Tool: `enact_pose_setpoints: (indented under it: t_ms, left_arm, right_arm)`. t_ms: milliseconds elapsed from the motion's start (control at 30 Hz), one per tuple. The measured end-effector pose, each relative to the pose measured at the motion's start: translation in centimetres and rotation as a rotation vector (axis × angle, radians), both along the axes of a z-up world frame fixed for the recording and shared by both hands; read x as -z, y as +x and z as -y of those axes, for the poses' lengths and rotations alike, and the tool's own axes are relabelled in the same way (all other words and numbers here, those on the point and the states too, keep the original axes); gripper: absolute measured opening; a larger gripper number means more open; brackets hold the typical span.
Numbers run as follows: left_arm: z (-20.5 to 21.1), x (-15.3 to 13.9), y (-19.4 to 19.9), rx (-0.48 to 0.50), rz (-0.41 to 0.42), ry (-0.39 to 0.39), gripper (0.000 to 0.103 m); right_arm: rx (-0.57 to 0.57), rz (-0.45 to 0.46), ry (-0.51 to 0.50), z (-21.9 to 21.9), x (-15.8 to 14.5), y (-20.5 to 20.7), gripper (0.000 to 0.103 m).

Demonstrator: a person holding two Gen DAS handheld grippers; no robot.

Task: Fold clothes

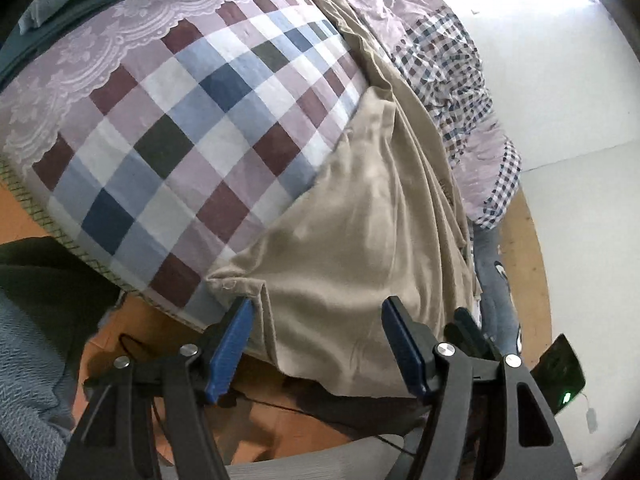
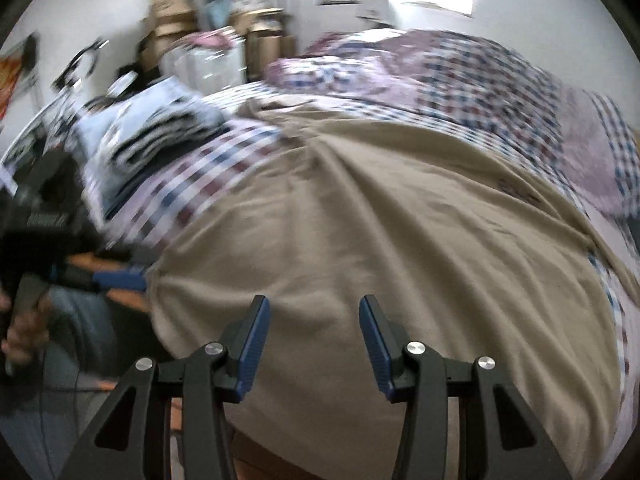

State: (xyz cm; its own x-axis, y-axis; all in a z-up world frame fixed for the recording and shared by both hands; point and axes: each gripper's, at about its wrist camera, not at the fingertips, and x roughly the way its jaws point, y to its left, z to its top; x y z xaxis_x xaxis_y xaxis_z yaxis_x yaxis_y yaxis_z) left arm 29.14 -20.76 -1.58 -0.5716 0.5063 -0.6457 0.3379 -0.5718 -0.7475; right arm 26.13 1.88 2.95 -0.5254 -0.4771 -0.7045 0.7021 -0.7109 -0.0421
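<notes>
Left wrist view shows the checked bedspread (image 1: 168, 136) with the beige garment (image 1: 352, 248) draped over its near edge, orange floor (image 1: 280, 420) below. Both claws, the left gripper (image 1: 316, 344) and right gripper (image 2: 314, 344), gape wide at the garment's hem, pinching nothing. Only the right view shows stacked boxes (image 2: 172, 20) beyond the bedspread.

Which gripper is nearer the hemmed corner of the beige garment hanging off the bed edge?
Left. The left gripper is open with one fingertip right at the hemmed corner of the beige garment. The right gripper, also open, sits farther along the same edge.
</notes>
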Motion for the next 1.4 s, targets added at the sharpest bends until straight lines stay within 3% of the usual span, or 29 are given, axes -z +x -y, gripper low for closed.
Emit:
enact_pose_setpoints:
  t_ms: [167,300,567,833,900,1133,1167,1200,1233,1400]
  left_arm:
    - [1.1,0.3,-0.4,-0.029,-0.019,0.057,0.071]
    - [1.6,1.0,-0.7,-0.048,0.007,0.072,0.071]
    - [1.8,1.5,-0.4,-0.058,-0.027,0.112,0.071]
    - [2.5,2.6,-0.3,-0.076,-0.032,0.168,0.071]
    - [2.6,2.8,-0.3,-0.079,-0.031,0.183,0.071]
    - [3.1,3.2,-0.3,-0.091,-0.039,0.221,0.071]
    - [3.1,3.2,-0.3,-0.093,-0.04,0.224,0.071]
    - [3.1,3.2,-0.3,-0.096,-0.039,0.224,0.071]
    - [3.1,3.2,-0.2,-0.099,-0.036,0.223,0.071]
    - [3.0,3.7,-0.2,-0.108,0.028,0.191,0.071]
  right_arm:
    - [-0.222,-0.024,0.051,4.8,1.6,3.5,0.049]
    - [-0.32,-0.026,0.084,7.9,3.3,4.9,0.049]
    - [-0.357,-0.047,0.097,12.0,5.5,5.3,0.048]
    - [-0.282,0.077,0.008,12.7,6.2,2.3,0.043]
    - [-0.286,0.088,0.018,13.0,6.5,2.1,0.038]
    - [-0.36,0.057,0.091,14.5,7.0,3.5,0.035]
    - [-0.361,0.045,0.107,14.7,7.1,3.7,0.027]
    - [-0.362,0.032,0.123,14.9,7.3,3.9,0.009]
    - [-0.362,0.019,0.139,15.1,7.4,4.1,0.002]
    - [-0.368,-0.104,0.155,14.9,6.6,5.8,0.001]
